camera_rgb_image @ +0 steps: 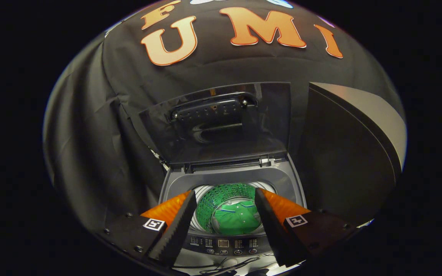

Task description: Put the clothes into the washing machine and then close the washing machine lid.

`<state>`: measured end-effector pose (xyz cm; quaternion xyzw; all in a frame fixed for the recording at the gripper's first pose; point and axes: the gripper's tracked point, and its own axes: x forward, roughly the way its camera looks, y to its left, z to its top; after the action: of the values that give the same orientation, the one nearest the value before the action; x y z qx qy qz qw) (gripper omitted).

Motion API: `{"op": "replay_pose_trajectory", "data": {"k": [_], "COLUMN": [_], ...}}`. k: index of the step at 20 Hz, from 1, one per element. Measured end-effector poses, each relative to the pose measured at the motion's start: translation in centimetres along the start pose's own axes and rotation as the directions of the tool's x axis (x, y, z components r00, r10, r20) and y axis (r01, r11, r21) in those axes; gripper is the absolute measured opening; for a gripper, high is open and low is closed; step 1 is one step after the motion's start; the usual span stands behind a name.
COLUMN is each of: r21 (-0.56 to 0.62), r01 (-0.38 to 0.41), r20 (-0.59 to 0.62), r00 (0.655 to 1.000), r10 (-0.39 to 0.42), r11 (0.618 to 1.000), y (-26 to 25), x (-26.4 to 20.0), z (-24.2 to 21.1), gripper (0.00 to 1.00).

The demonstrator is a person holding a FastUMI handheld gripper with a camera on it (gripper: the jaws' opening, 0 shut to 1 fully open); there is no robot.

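Green shirt (236, 220) lying in washing machine (228, 180) drum, clear lid (221, 122) raised upright behind

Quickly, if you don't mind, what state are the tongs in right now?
Tongs: open and empty, held above the washing machine, whose lid stands open; the green garment lies loose in the drum, seen between the fingers.

Black creased cloth (90, 145) hangs as the back wall; a dark grey cabinet (363, 130) stands at three o'clock; lighting is dim.
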<state>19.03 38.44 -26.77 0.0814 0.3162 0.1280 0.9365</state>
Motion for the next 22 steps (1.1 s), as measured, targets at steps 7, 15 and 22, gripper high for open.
{"op": "replay_pose_trajectory", "data": {"k": [7, 15, 22], "r21": [-0.013, -0.024, -0.020], "r01": [0.025, 0.046, 0.068], "r20": [0.046, 0.083, 0.087], "r00": [0.999, 0.996, 0.994], "r10": [-0.024, -0.043, -0.066], "r11": [1.000, 0.999, 0.998], "y": [-0.2, 0.0, -0.5], "x": [-1.5, -1.9, -2.3], "z": [2.0, 3.0, 3.5], "gripper": [0.98, 0.98, 0.98]}}
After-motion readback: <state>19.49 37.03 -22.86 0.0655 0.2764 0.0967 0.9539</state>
